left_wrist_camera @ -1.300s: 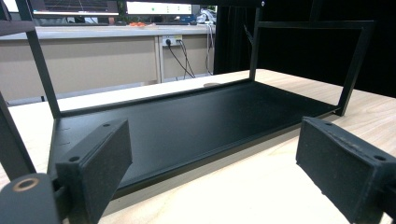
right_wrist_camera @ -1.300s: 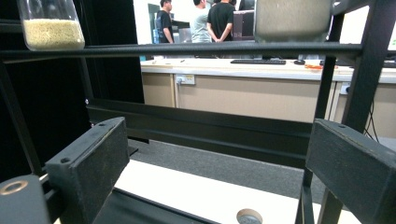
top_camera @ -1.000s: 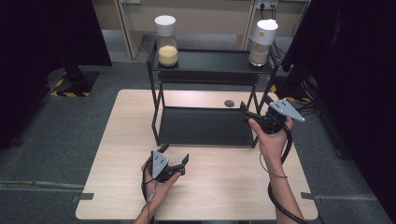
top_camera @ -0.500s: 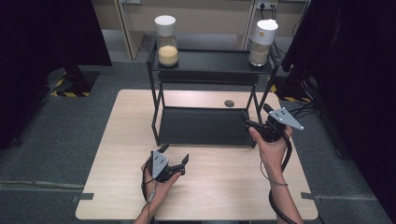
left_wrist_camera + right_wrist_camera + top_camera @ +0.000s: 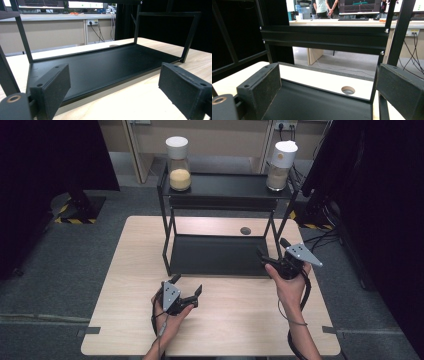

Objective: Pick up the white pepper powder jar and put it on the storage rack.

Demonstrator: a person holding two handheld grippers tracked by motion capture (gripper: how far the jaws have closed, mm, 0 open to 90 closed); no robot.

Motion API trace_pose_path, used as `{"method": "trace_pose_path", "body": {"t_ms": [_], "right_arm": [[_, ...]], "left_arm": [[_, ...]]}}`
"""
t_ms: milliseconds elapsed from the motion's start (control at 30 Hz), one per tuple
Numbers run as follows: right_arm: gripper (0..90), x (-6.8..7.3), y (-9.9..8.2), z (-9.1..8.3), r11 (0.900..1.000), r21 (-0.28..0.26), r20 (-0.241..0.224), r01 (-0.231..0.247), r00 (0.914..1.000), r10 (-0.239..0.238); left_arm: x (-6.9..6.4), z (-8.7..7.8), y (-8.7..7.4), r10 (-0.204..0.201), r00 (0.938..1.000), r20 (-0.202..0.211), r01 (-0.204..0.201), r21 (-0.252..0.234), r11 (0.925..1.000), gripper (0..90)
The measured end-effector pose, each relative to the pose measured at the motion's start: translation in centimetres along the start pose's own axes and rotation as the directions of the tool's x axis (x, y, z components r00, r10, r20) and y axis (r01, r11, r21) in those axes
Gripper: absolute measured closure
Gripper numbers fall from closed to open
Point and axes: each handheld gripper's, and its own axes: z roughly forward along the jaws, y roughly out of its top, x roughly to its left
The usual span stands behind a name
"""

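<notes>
Left gripper [image 5: 191, 292] low centre of the high view, above the desk [image 5: 125, 285], jaws spread, holding nothing, just in front of the black rack [image 5: 217, 255]. Right gripper [image 5: 270, 255] right of centre, jaws spread, empty, at the rack's lower right corner. Two jars stand on the rack's top shelf: yellow-filled jar [image 5: 178, 157] upper left, white-capped jar [image 5: 280, 165] upper right.

The bench [image 5: 125, 285] is bare wood in front of the black rack [image 5: 220, 255], so there is lots of room there. The left tool [image 5: 187, 287] sits over this open part with its jaws wide apart. The right tool [image 5: 270, 251] is just beside the rack's right front leg [image 5: 276, 227], which stands in the way. Between the bottom shelf [image 5: 100, 65] and the top shelf [image 5: 225, 185] is open space. Two jars [image 5: 178, 157] stand on the top shelf's ends, with room between them.
</notes>
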Motion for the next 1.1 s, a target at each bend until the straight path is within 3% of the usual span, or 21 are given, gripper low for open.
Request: {"method": "trace_pose_path", "body": {"t_ms": [467,1100], "right_arm": [[5.9,0.1,-2.7,-0.6,0.9984,0.045,-0.01,-0.034,0.9994,0.034],[5.8,0.1,-4.8,-1.6,0.9958,0.086,-0.018,-0.029,0.9993,0.031]], "left_arm": [[0.1,0.0,0.0,-0.003,1.0,0.002,0.003,0.0,1.0,9.9],[0.1,0.0,0.0,-0.006,1.0,0.002,0.006,-0.001,1.0,9.9]]}}
